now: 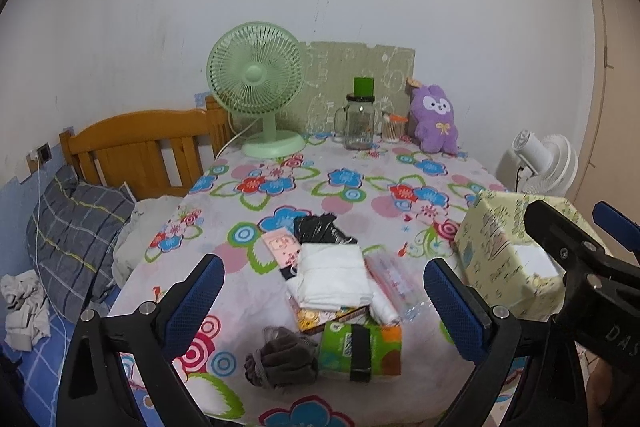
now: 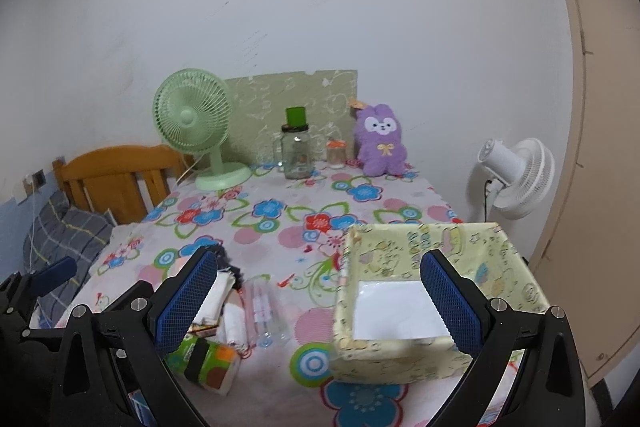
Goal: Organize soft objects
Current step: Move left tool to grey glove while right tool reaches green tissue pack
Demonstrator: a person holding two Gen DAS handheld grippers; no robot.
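Observation:
A pile of soft things lies near the table's front: folded white cloth (image 1: 332, 277), a brown-grey knit bundle (image 1: 282, 357), a green-orange tissue pack (image 1: 360, 349), a black plastic bag (image 1: 320, 229) and a clear pink packet (image 1: 390, 277). My left gripper (image 1: 322, 307) is open and empty above the pile. A pale yellow fabric box (image 2: 428, 299) stands at the right, open with a white bottom. My right gripper (image 2: 318, 301) is open and empty over the box's left side. The box also shows in the left wrist view (image 1: 508, 255).
At the back stand a green fan (image 1: 256, 87), a glass jar with a green lid (image 1: 360, 119), a small glass (image 1: 392, 129) and a purple plush (image 1: 434, 119). A bed with a pillow (image 1: 76, 239) lies left. A white fan (image 2: 516, 179) stands right of the table.

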